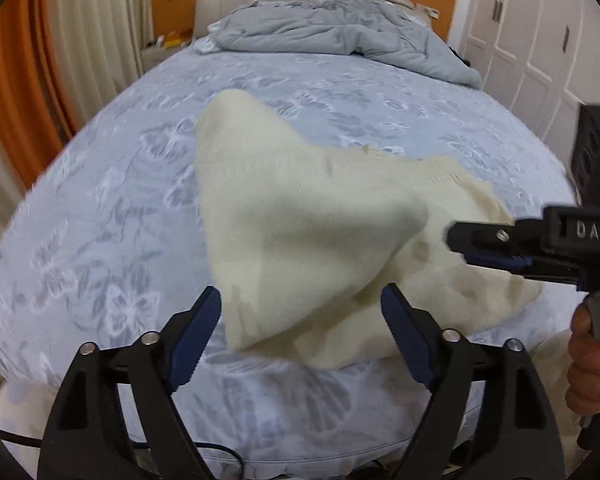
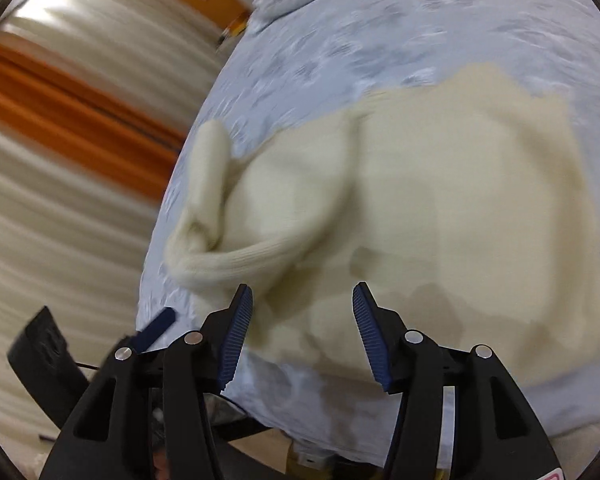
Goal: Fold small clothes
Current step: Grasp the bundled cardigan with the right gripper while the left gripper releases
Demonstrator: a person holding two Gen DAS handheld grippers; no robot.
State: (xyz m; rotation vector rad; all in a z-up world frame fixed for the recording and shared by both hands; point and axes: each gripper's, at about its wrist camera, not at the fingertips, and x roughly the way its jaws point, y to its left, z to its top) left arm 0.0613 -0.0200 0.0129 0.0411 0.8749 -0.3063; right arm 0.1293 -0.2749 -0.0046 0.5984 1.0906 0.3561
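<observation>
Cream knitted sweater (image 1: 300,216) lying crumpled on the pale blue floral-print bed sheet (image 1: 112,184), near the foot edge of the bed, one ribbed sleeve (image 2: 236,264) curled out to its side. Left claw (image 1: 300,312) released, blue pads spread wide just short of the sweater's near fold, gripping nothing. Right claw (image 2: 302,300) likewise released, jaws apart over the sweater's near hem, empty. Rumpled grey duvet (image 1: 340,28) heaped at the far end of the bed, well apart from the sweater. Both views blurred.
</observation>
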